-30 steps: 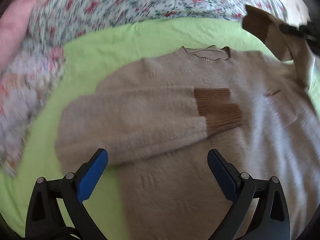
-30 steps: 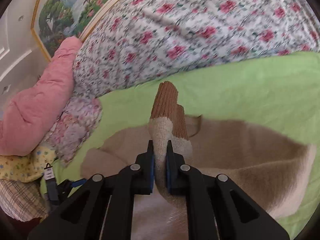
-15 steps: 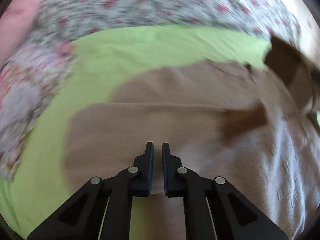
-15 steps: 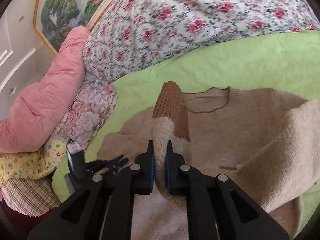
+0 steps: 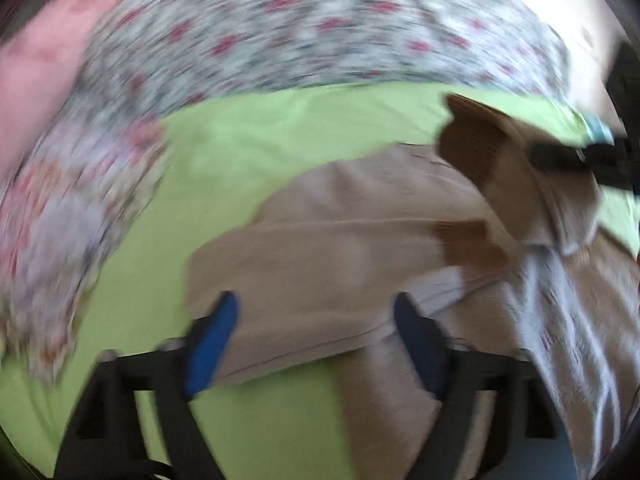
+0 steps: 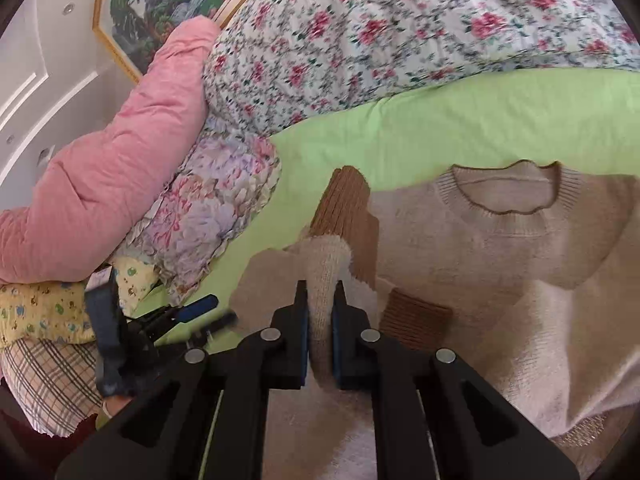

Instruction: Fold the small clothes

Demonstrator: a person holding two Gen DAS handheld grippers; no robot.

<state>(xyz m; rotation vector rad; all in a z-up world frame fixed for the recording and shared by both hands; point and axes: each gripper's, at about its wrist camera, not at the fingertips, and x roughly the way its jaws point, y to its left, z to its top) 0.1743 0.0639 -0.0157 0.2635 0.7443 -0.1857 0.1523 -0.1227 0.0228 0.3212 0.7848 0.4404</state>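
A beige knit sweater (image 6: pixel 520 264) with brown ribbed cuffs lies on a green sheet (image 6: pixel 460 120), neckline toward the far side. One sleeve (image 5: pixel 320 256) lies folded across its body. My right gripper (image 6: pixel 320 300) is shut on the other sleeve (image 6: pixel 328 264) just below its brown cuff (image 6: pixel 346 204) and holds it up over the sweater. In the blurred left wrist view that held sleeve (image 5: pixel 500 160) hangs at the upper right. My left gripper (image 5: pixel 316 316) is open and empty over the folded sleeve near the sweater's left edge; it also shows in the right wrist view (image 6: pixel 192 312).
A floral quilt (image 6: pixel 400 28) is bunched along the far side of the bed. A pink comforter (image 6: pixel 112 184), a floral pillow (image 6: pixel 208 224) and plaid and yellow bedding (image 6: pixel 48 320) pile up at the left. A framed picture (image 6: pixel 160 4) hangs on the wall.
My left gripper shut half a second ago and has opened again, with fast motion. My right gripper has carried the held sleeve across over the sweater's body.
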